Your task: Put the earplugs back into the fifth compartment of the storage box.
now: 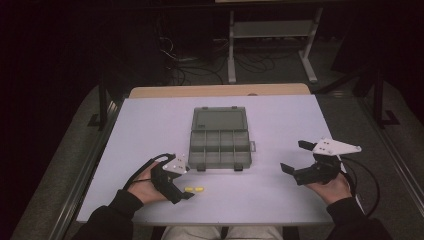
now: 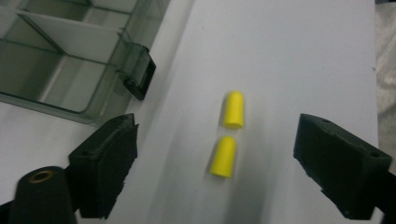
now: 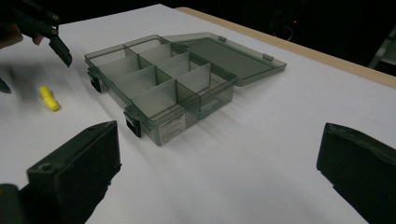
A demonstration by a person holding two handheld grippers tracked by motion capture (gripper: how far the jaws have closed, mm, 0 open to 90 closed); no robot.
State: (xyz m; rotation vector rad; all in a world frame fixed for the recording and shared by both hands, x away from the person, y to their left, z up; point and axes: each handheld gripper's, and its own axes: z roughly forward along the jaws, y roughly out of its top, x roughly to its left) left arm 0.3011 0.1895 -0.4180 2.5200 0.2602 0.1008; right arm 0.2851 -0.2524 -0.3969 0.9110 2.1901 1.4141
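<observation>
Two yellow foam earplugs (image 2: 233,108) (image 2: 223,156) lie end to end on the white table near its front edge, also seen as a pair (image 1: 194,189) (image 3: 49,99). My left gripper (image 2: 215,137) (image 1: 183,196) is low over them, jaws open, one on each side of the pair and not touching either. My right gripper (image 3: 222,140) (image 1: 295,156) is held above the table's right part, open with nothing in it. A smoky clear compartment box (image 1: 220,145) (image 3: 173,79) lies mid-table, lid folded back flat.
The box has several empty compartments and two dark latches on its front wall; one latch (image 2: 137,77) is close to my left jaw. A wooden strip (image 1: 220,90) runs along the table's far edge. Cables trail from both grippers.
</observation>
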